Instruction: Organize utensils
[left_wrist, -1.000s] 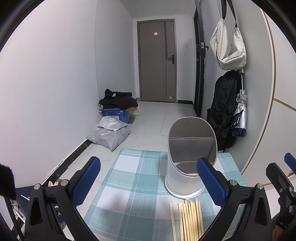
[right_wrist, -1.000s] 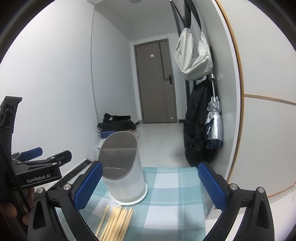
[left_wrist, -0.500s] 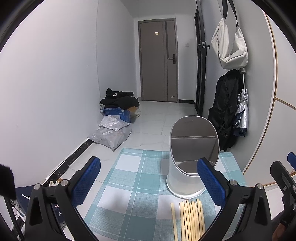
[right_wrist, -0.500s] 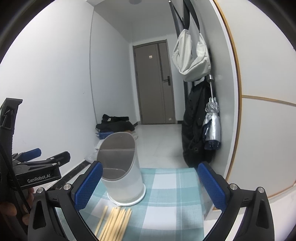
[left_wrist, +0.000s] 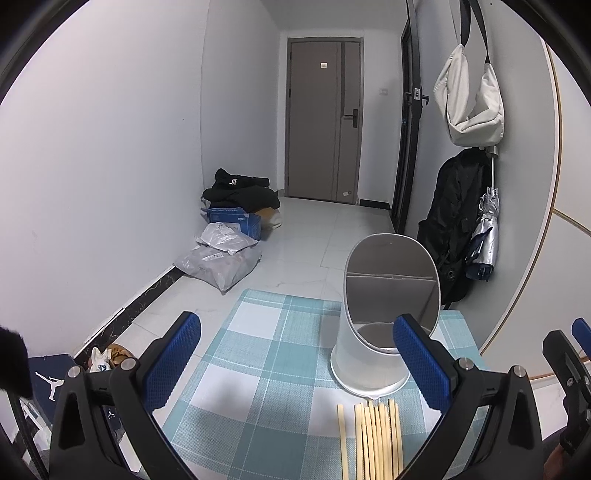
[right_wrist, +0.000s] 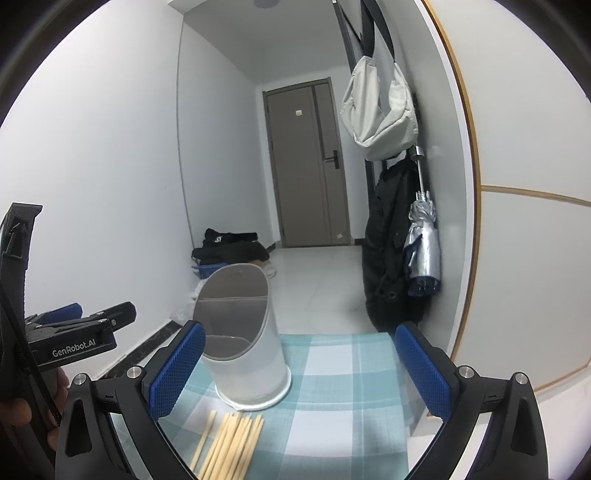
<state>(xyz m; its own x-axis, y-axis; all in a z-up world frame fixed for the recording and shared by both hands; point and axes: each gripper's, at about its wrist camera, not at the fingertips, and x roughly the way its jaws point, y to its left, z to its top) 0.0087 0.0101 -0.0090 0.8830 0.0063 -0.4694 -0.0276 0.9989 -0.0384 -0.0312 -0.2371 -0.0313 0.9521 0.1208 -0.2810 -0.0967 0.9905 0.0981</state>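
Note:
A translucent white utensil holder (left_wrist: 376, 332) (right_wrist: 243, 339) with a slanted grey rim and an inner divider stands upright on a teal checked cloth (left_wrist: 266, 376) (right_wrist: 347, 391). Several wooden chopsticks (left_wrist: 373, 439) (right_wrist: 229, 446) lie side by side on the cloth just in front of it. My left gripper (left_wrist: 295, 365) hovers open above the cloth, holder near its right finger. My right gripper (right_wrist: 299, 369) is open too, with the holder by its left finger. Nothing is held. The left gripper's body (right_wrist: 74, 339) shows at the left of the right wrist view.
The small table ends at the cloth's far edge, with white floor tiles beyond. Grey parcels (left_wrist: 218, 262) and black clothes (left_wrist: 240, 192) lie by the left wall. A black coat (right_wrist: 391, 254), a folded umbrella (right_wrist: 424, 254) and a pale bag (right_wrist: 376, 114) hang on the right wall close to the table.
Both cameras have risen and tilted slightly, so the holder and chopsticks sit a little lower in view. Both grippers stay open with nothing taken.

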